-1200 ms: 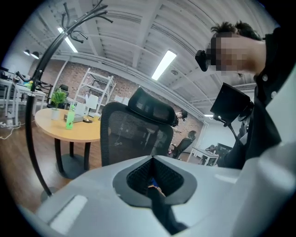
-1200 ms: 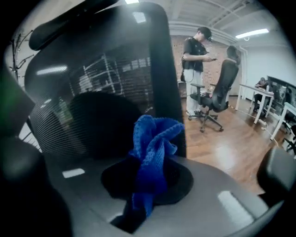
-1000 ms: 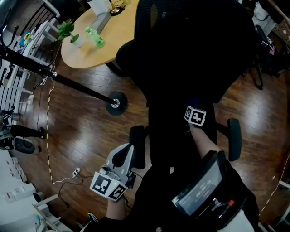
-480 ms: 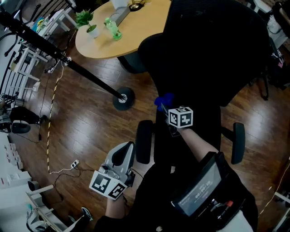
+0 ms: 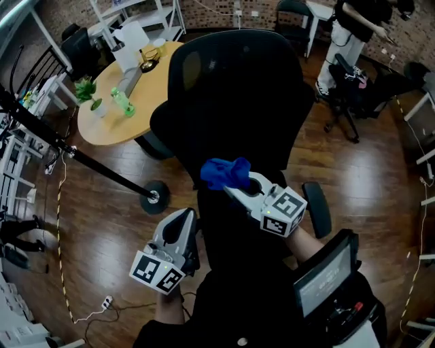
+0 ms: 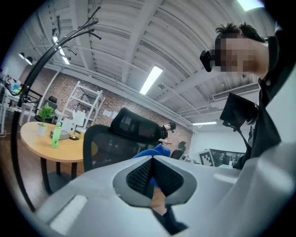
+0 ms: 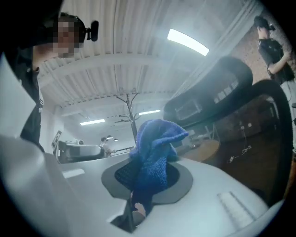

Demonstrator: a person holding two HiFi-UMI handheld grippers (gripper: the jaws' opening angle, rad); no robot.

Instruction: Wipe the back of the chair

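Indoors, right gripper (image 5: 234, 185) pinching blue cloth (image 5: 224, 172) by mesh chair back (image 5: 231, 88), left gripper (image 5: 183, 216) fingers pressed together, glossy wood floor (image 5: 109, 211).

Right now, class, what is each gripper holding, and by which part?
The right gripper pinches the blue cloth by one end; the left gripper is shut, holding nothing.

At your ten o'clock, a round table (image 5: 109, 126) carries a plant (image 5: 87, 90) and a green bottle (image 5: 123, 102). At nine, a stand base (image 5: 155, 198). At one, a person (image 5: 350, 20).

Knitted blue cloth (image 5: 225, 172), black mesh chair back (image 5: 231, 95), glossy wood floor (image 5: 112, 214)
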